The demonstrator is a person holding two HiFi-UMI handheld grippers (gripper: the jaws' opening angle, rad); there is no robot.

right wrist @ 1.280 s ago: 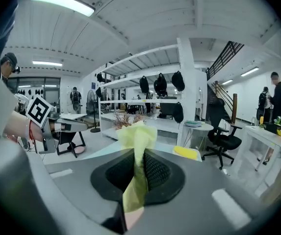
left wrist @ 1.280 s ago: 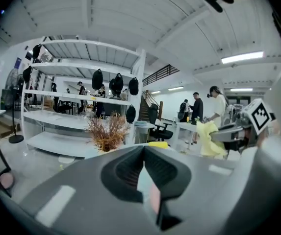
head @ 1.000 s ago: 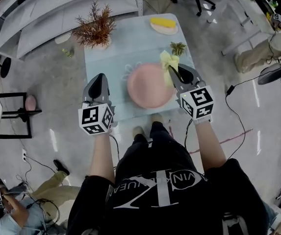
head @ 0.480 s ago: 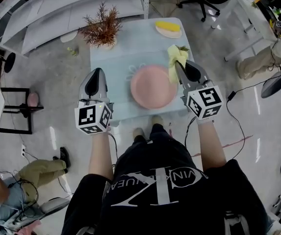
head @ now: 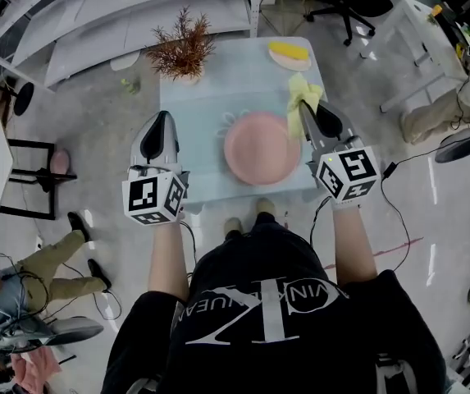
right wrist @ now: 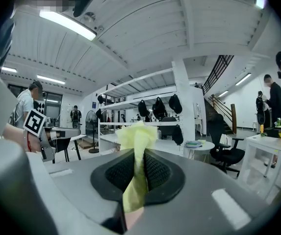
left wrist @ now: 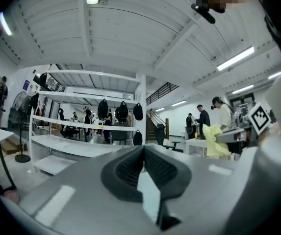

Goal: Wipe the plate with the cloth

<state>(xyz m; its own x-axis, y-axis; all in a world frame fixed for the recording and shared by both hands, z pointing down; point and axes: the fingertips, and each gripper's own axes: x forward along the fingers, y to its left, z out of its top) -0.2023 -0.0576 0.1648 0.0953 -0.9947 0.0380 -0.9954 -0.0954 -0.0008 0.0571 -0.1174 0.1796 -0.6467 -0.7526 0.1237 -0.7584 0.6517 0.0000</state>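
Table (head: 193,121), pink plate (head: 261,148), dried plant (head: 184,52)

Pale blue table (head: 192,117), dried reddish plant (head: 184,51) on it, small dish (head: 294,62) holding yellow item (head: 288,51), white shelving (head: 95,19)

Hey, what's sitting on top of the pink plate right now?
Nothing: the pink plate shows bare. The yellow cloth, clamped in the right gripper, overlaps its upper right rim in the head view, hiding that sliver.
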